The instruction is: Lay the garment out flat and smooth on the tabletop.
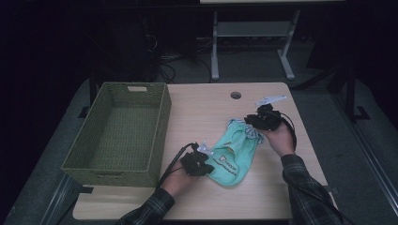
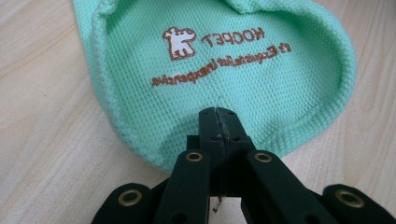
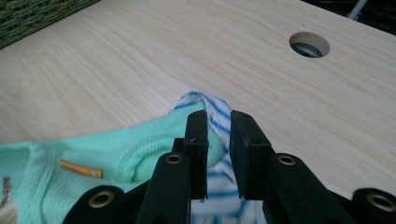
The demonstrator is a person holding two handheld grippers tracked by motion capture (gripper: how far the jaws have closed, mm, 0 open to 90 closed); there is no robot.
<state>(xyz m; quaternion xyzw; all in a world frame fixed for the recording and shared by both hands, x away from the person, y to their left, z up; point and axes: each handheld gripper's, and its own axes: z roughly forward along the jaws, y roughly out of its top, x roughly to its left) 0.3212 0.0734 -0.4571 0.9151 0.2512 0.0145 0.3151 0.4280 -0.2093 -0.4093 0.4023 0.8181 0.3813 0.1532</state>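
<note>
Mint-green garment [image 1: 233, 157] lies flat on the wooden table [image 1: 202, 108], lower centre-right of the high view, between the person's two hands; brown printed lettering and a small animal logo face up, reading mirrored in the left gripper view [image 2: 219, 60]. Going from the largest item down: table occupies the middle of the high view, pale wood grain, with a round cable hole [image 1: 235, 95] near its far edge, also seen at the upper right of the right gripper view [image 3: 309, 44]. Woven olive-green basket [image 1: 119, 131] stands on the left part of the table, well apart from the garment; its corner shows in the upper left of the right gripper view [image 3: 32, 16]. Garment next: rounded hem toward the lower left, a blue-and-white striped trim [image 3: 212, 109] at its upper right end. A small yellow-orange tag [image 3: 80, 169] sits on the green knit at the lower left of the right gripper view. Left gripper [image 1: 202, 158], lower centre of the high view, held in the left hand [image 1: 180, 180]: in the left gripper view its jaws are pressed together on the near hem of the garment [image 2: 219, 123], cloth pinched between them. Right gripper [image 1: 256, 123], right of centre in the high view, held in the right hand [image 1: 281, 138]: in the right gripper view its jaws [image 3: 218, 140] stand a little apart with green knit and striped trim bunched between them, touching both pads; clamped on that fold. Plaid sleeves enter from the bottom edge.
</note>
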